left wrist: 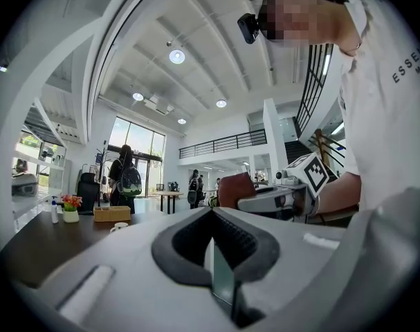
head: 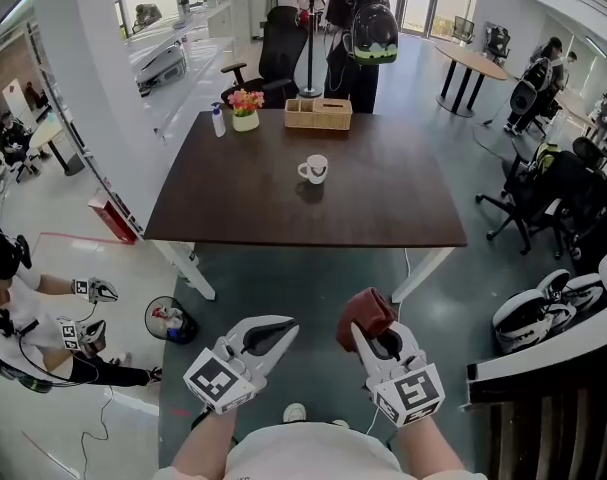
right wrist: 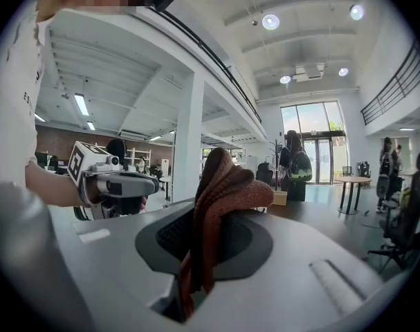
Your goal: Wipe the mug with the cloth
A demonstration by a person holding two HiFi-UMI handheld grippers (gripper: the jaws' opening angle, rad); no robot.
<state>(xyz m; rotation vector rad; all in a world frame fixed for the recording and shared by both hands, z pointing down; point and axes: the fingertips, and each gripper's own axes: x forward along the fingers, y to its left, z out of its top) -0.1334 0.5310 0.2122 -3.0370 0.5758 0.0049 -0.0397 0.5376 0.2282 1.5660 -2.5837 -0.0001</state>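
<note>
Fingers: R gripper (head: 379, 336) pinches cloth (head: 363, 311), L gripper (head: 275, 332) pressed together; mug (head: 314, 169) well ahead on table (head: 223, 203).

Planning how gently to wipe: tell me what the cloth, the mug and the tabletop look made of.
Cloth: soft fabric, seemingly ribbed knit or terry, reddish-brown and matte; it bunches in soft folds.
Mug: probably glazed ceramic, white and smooth, though too small to be sure.
Tabletop: dark brown wood or wood-look laminate, with a low sheen.
</note>
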